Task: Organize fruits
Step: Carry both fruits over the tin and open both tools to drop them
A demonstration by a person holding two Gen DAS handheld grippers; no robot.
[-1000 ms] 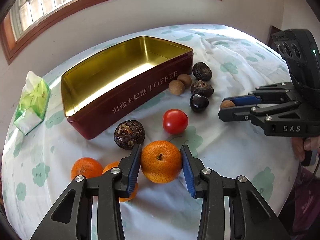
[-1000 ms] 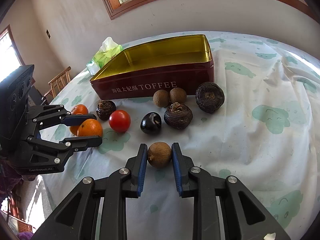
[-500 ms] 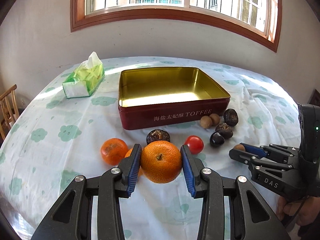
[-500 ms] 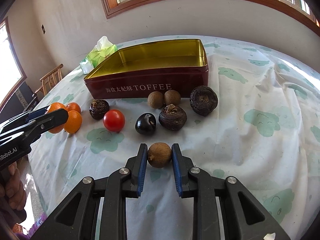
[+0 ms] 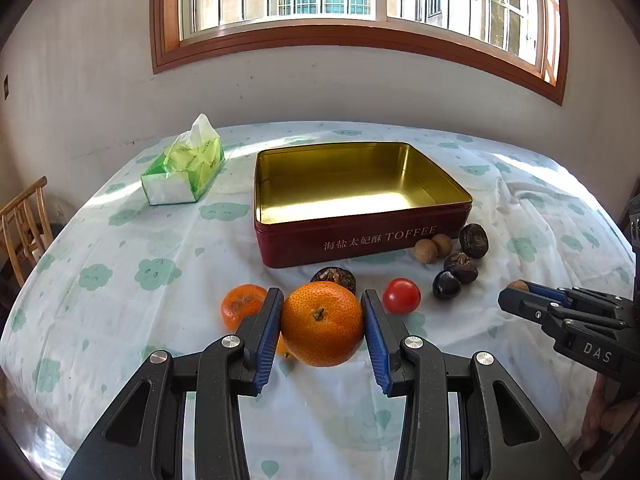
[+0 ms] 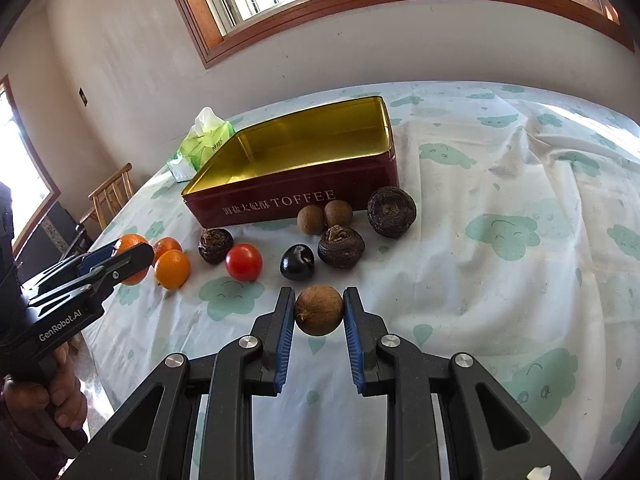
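Observation:
My left gripper (image 5: 322, 320) is shut on an orange (image 5: 322, 324) and holds it above the cloth, in front of the empty red TOFFEE tin (image 5: 360, 236). My right gripper (image 6: 319, 311) is shut on a small brown longan (image 6: 319, 310), also lifted; it shows at the right in the left wrist view (image 5: 516, 292). On the cloth before the tin (image 6: 296, 200) lie two more oranges (image 6: 172, 268), a red tomato (image 6: 244, 262), a black fruit (image 6: 297, 262), three dark rough fruits (image 6: 392, 211) and two brown longans (image 6: 324, 216).
A green tissue pack (image 5: 184, 168) lies left of the tin. A wooden chair (image 5: 24, 224) stands beyond the table's left edge. The wall and window are behind the table.
Both grippers have risen and drawn back with their fruit; the left one has swung to face the tin squarely. The fruits on the cloth have not moved.

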